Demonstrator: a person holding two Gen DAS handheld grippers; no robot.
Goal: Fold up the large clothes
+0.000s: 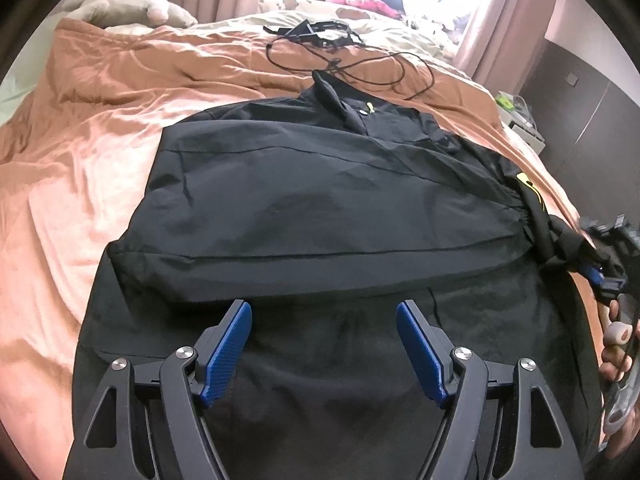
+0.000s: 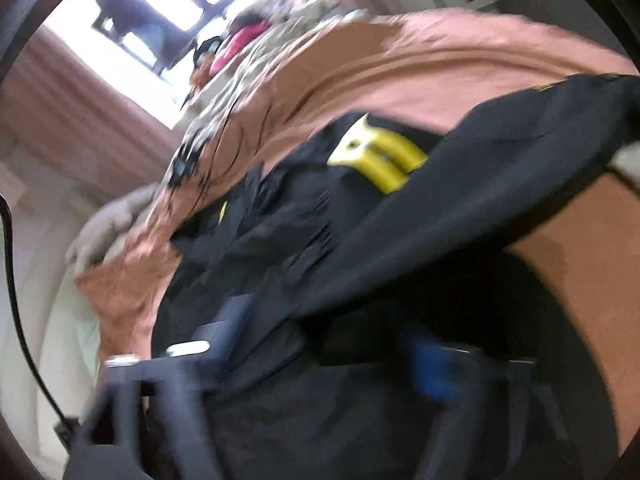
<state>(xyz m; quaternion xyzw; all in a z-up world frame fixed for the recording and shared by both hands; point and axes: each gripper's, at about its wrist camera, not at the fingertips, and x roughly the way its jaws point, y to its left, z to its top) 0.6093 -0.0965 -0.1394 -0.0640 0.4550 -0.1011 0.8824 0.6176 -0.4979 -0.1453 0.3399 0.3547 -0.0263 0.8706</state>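
Jacket point(image 1: 304, 200) on orange bedspread point(image 1: 100, 120)

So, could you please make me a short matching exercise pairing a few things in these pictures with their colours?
Things:
1. Jacket
2. Bedspread
3. Pads of the left hand-held gripper
4. Logo patch on the jacket

Colours:
A. Blue
B. Yellow
C. Black
D. Orange-pink

Pairs: 1-C, 2-D, 3-A, 4-B
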